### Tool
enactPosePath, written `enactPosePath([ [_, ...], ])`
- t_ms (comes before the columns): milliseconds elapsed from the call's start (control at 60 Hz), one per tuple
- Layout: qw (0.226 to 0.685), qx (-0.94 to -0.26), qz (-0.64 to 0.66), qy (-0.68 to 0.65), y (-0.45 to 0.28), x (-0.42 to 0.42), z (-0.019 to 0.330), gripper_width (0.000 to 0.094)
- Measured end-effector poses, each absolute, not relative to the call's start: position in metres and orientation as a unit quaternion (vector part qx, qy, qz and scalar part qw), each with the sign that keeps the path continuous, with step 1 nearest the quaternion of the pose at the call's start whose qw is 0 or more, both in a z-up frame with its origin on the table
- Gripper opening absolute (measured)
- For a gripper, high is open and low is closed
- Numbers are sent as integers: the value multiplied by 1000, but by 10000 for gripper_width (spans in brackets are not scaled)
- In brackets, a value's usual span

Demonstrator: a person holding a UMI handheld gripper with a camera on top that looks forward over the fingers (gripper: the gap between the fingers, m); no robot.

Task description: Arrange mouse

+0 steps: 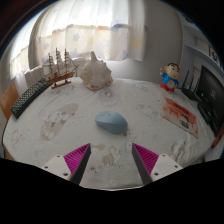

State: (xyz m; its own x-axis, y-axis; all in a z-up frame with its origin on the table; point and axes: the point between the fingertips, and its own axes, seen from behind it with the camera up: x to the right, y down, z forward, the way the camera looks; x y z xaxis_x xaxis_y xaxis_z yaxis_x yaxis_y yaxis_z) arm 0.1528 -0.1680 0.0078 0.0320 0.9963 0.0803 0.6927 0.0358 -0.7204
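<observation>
Mouse (112,122) noted near the middle of the table (60,125), a pale blue-grey rounded shape lying flat on the patterned cloth, ahead of the fingers and roughly centred on the gap between them. Gripper (112,160) is held low over the near edge of the table, fingers spread wide with nothing between them; pink pads (77,157) face inward. No contact with the mouse is seen; it rests on its own, well clear of both fingertips.

Alignment appears deliberate: the open span is judged wide enough to take the mouse across its width, so the approach is probably set up for a straight advance and a side grasp.

Clutter is kept to the far and side margins: a model ship (61,68) and a pale shell-like ornament (95,72) at the back, a small figurine (170,76) to the far right, what may be a keyboard (30,98) along the left, hard to confirm at this angle. A printed booklet (178,115) lies to the right of the mouse. Path between fingers and mouse is unobstructed. Task is judged to be at its start, with the grasp not yet made.
</observation>
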Motion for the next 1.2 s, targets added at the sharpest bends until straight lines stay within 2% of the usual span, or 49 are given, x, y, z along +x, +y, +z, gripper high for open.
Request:
enactPosePath([
  [217, 323, -647, 260, -640, -143, 117, -12, 856],
  [1000, 311, -642, 314, -627, -136, 7, -14, 851],
  [1117, 312, -636, 317, -631, -138, 0, -14, 735],
  [1200, 311, -633, 321, -632, -138, -4, -14, 555],
])
